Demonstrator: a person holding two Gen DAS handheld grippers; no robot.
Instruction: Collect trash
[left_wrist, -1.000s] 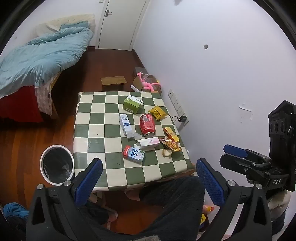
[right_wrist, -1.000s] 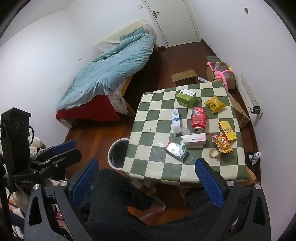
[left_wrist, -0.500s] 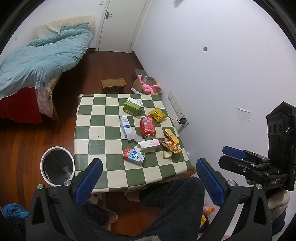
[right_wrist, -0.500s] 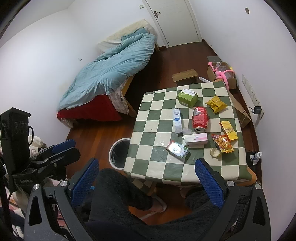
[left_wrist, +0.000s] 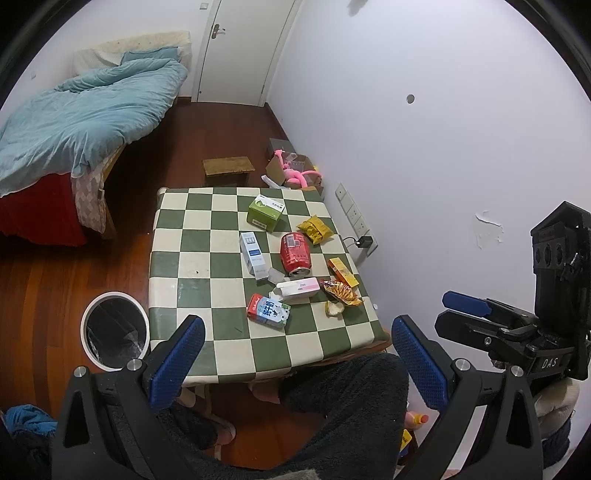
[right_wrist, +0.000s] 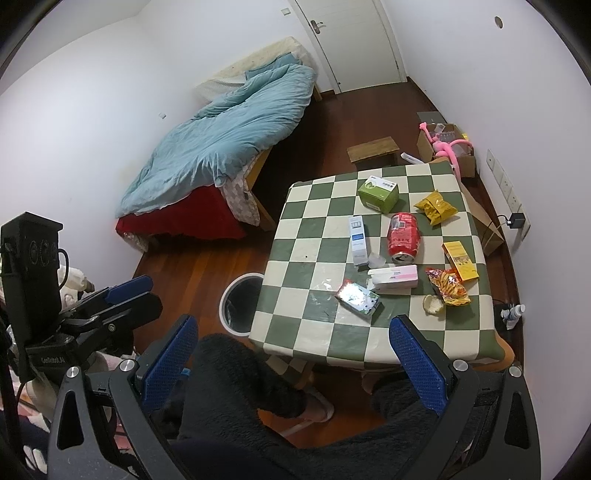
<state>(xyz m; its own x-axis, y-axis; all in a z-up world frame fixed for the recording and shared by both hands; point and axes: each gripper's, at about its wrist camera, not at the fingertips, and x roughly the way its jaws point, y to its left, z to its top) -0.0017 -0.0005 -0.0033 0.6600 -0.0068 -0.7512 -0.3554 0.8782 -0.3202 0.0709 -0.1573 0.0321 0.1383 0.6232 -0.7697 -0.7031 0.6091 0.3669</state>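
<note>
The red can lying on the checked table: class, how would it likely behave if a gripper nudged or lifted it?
The red can lies on its side, so it would probably roll. Its open end suggests it is empty and light. Its smooth round wall could slip between pads.

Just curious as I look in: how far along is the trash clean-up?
Barely begun. Nothing looks collected: the red can, green box, milk carton and snack wrappers all lie on the checkered table. Both the left gripper and right gripper are open and empty. The bin waits beside the table.
</note>
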